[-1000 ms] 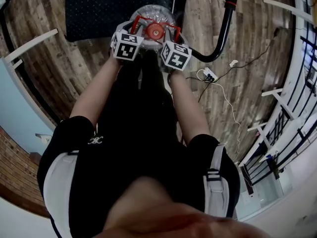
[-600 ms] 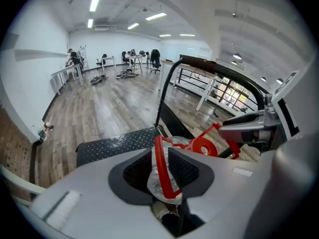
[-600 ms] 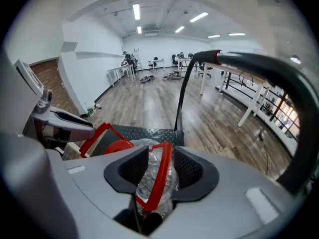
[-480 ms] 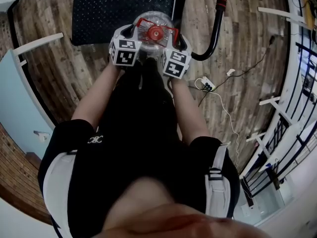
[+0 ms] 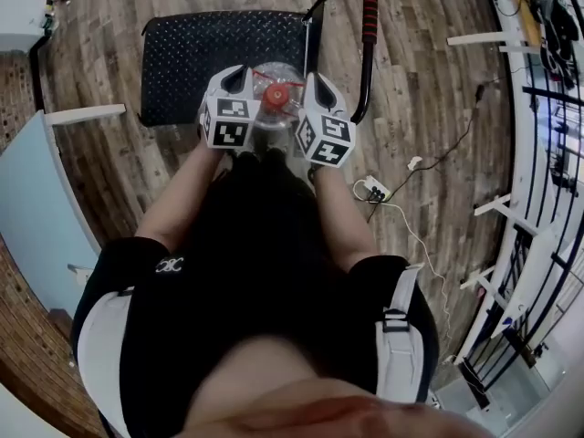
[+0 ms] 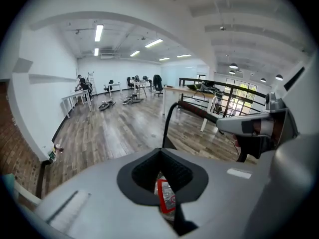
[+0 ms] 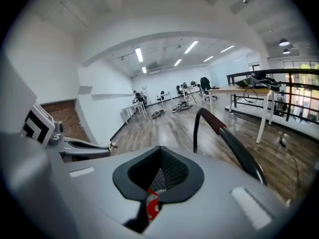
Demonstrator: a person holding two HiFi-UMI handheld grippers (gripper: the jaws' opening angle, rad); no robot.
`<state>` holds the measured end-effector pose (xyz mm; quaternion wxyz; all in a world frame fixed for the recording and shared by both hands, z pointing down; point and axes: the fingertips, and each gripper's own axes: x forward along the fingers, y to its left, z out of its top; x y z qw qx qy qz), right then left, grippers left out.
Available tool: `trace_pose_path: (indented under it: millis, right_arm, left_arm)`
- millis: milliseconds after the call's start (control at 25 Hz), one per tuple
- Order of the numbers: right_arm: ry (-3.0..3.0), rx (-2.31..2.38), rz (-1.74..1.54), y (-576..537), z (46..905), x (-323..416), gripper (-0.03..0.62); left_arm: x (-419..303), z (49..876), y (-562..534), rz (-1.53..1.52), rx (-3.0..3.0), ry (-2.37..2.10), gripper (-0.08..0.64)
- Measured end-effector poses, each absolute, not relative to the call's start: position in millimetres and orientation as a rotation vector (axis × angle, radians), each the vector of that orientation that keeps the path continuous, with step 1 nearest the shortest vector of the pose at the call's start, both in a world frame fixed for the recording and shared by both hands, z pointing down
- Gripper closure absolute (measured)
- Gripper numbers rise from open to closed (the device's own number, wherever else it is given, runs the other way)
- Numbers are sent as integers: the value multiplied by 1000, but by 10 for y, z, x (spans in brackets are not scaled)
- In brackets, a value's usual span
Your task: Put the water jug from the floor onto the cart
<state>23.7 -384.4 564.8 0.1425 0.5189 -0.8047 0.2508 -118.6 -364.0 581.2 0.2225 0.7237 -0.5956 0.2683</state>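
Observation:
The clear water jug [image 5: 274, 100] with a red cap hangs between my two grippers, over the near edge of the black cart platform [image 5: 205, 53]. My left gripper [image 5: 239, 82] is shut on the jug's left side and my right gripper [image 5: 312, 88] on its right side. In the left gripper view, the closed jaws [image 6: 162, 179] pinch a red and clear part of the jug [image 6: 165, 195]. The right gripper view shows its jaws [image 7: 155, 190] closed on a red part of the jug [image 7: 151, 208]. The jug's body is mostly hidden by the grippers.
The cart's curved push handle [image 5: 368, 12] with a red grip rises just right of the jug. A white power strip [image 5: 374, 188] and its cable lie on the wooden floor to the right. A light blue panel [image 5: 36, 199] stands left; white table legs and a railing line the right.
Both grippers have closed on the red handle at the jug's top and risen with it. The jug has left the floor and now hangs higher beside the cart platform.

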Motion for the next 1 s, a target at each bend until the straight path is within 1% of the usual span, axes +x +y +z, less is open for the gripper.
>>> trace_pose_path:
  millis: [280,480,640,1000]
  right_arm:
    - [-2542,1532,554,-4245,4577,149,580]
    - [-2613,1558,462,-4290,4125,133,580]
    - [-2629,1576,420,-4334,3998,154,580]
    - [-2617,1623,435,-4401,3949,240,580]
  left_arm:
    - [-1117,4861,-4004,582,2118,-1742,558]
    - [-1081,4490,-4082,534,2152,-1748,558]
    - [-1099,4355,-4152,511,2167,-1767,558]
    - [-1088,4232,-4255,498,2203,-1772,558]
